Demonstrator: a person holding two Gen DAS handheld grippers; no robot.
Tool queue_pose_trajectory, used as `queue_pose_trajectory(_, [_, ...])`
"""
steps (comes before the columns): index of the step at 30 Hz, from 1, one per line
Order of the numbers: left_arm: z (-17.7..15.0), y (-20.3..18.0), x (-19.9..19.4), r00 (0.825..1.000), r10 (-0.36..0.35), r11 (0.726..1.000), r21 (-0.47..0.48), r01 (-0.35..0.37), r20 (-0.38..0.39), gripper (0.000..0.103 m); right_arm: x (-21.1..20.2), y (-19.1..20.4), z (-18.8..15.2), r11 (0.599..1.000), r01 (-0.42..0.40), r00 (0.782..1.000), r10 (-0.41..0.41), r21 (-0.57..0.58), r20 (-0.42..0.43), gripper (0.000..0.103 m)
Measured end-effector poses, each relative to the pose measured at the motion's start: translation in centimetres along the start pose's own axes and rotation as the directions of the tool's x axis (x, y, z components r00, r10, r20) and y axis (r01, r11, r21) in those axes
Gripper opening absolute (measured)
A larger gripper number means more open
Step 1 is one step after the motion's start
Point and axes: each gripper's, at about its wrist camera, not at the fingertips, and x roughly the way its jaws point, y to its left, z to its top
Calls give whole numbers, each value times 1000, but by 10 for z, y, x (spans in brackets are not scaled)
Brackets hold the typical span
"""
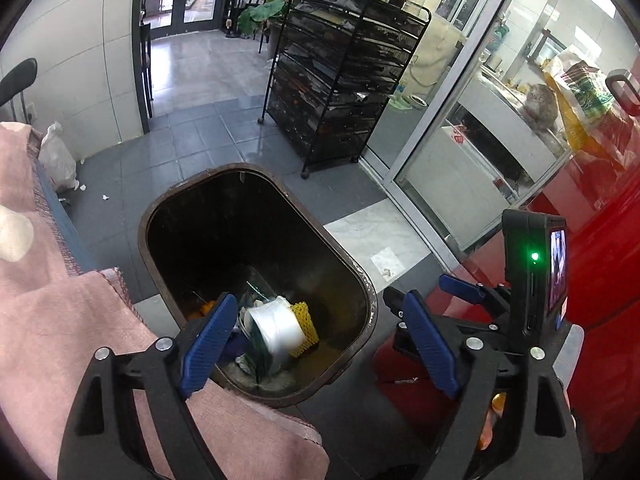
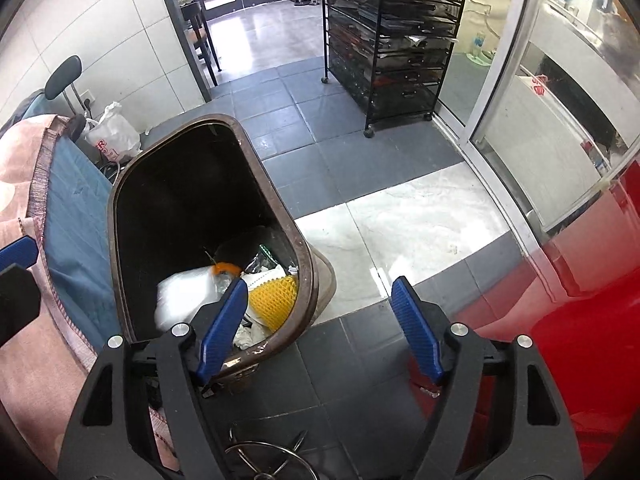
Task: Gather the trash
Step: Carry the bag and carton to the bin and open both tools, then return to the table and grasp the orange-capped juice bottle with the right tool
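Brown bin [image 1: 256, 216] holds trash [image 1: 276, 330] beneath both empty, wide-apart grippers [image 1: 320, 344] [image 2: 320, 328].

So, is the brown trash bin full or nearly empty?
Nearly empty. The brown trash bin holds only a low layer at its bottom: a white plastic bag, yellow foam net and orange peel; its dark inner walls show above.

Bin [image 1: 362, 280]: brown rim, black inside. In it: yellow mesh net [image 2: 274, 300], white plastic [image 2: 180, 296], orange scrap [image 2: 226, 268]. Both grippers' finger pads [image 2: 416, 332] ribbed blue on black frames. Cloth [image 1: 60, 320] pink, blue underside. Floor [image 2: 360, 152] grey tiles, one white marbled slab.
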Motion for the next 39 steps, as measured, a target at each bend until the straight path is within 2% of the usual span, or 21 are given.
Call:
queue_pose_trajectory(6, [-4,6,-18,999,-21,999,-44,23,30,86,-7,8,1,1000,-21,1000,21,-15,14,74])
queue_pose_trajectory(11, [-10,11,-48,995,-6,998,-59,11,100,91,-21,25,4,996,-79,996,81,-47,49,75])
queue_pose_trajectory(15, [-19,24,-75,985,64,996,-65,-54,159,93,-37,54,7,986,-128,988,136,-104,74,79])
queue_pose_trajectory(20, [-35,58,-110,966,158,981,-142,-130,204,95,-55,102,10,956,-197,973,218,-216,78,80])
queue_pose_trajectory(26, [-58,99,-146,939,259,944,-265,-196,227,96,-79,170,10,873,-303,937,346,-382,47,80])
queue_pose_trajectory(31, [-78,138,-177,902,363,886,-387,-256,234,96,-96,220,8,806,-354,911,411,-475,18,80])
queue_pose_trajectory(34, [-90,162,-195,883,413,840,-468,-275,222,96,-107,250,5,759,-379,895,447,-529,0,80])
queue_pose_trajectory(36, [-98,176,-207,872,440,810,-516,-280,217,96,-116,274,1,700,-401,878,478,-591,-29,80])
queue_pose_trajectory(38, [-105,187,-220,854,473,782,-549,-294,216,96,-122,298,-2,640,-398,869,493,-657,-47,80])
queue_pose_trajectory(39, [-113,193,-231,840,498,766,-563,-309,216,96,-124,311,-5,609,-395,866,497,-687,-57,80])
